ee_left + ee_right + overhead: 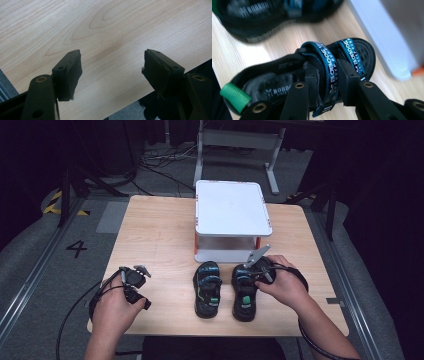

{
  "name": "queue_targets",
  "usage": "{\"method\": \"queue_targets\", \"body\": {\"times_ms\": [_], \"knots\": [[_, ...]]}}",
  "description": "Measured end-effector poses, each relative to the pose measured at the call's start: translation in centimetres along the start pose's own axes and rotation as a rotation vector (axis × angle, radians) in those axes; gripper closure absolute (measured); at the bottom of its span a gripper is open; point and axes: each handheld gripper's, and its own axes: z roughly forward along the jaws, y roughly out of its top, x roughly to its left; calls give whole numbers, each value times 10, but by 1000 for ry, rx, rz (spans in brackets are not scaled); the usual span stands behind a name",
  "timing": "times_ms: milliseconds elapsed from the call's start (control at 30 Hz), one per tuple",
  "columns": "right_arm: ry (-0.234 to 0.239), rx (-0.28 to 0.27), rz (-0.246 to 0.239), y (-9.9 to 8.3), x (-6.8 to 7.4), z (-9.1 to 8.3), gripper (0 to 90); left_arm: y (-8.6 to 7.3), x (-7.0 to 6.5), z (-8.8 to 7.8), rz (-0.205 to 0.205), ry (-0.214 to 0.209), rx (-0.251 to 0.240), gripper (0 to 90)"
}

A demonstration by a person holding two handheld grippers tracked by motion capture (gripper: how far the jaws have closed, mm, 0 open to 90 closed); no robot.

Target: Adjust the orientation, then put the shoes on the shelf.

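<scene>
1. Table (150, 235): one wooden top. It carries everything, and you work along its near edge, so both sandals sit within easy reach.
2. Rack (232, 220): one white two-tier shelf with orange posts, at the far middle of the table. Its lower tier opens toward you, just beyond the sandal toes. My guess is that's where the pair goes.
3. Sandals: two, black with blue straps and green heel loops, side by side, toes toward the rack.
   - Right sandal (246, 292): this is the one you're working. It lies near the front edge, right of its mate, under your right hand.
   - Left sandal (208, 289): lies flat and untouched, just beside the other.
4. Grippers: two.
   - Right gripper (325, 82): jaws closed on a blue strap (328, 62) of the right sandal, one jaw on each side of it. Pinching the strap is probably the easiest lift; the sole is too wide for the jaws.
   - Left gripper (112, 72): jaws wide apart, nothing between them, over bare wood at the table's left front corner. It's parked well clear of the pair, likely waiting its turn.
5. Can't tell whether the right sandal is off the table yet.
</scene>
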Motion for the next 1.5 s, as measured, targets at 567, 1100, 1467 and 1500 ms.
{"method": "queue_targets", "body": {"times_ms": [567,1100,1467,1500], "knots": [[7,-72,-11,23,-1,28,673,23,-1,0,57,-29,-14,312],[19,-93,269,25,18,-28,464,50,2,-2,88,-36,-25,291],[-40,31,370,45,52,-18,471,57,-3,-2,120,-43,-27,291],[-44,38,381,45,53,-16,472,56,-3,-3,117,-48,-28,291]]}}
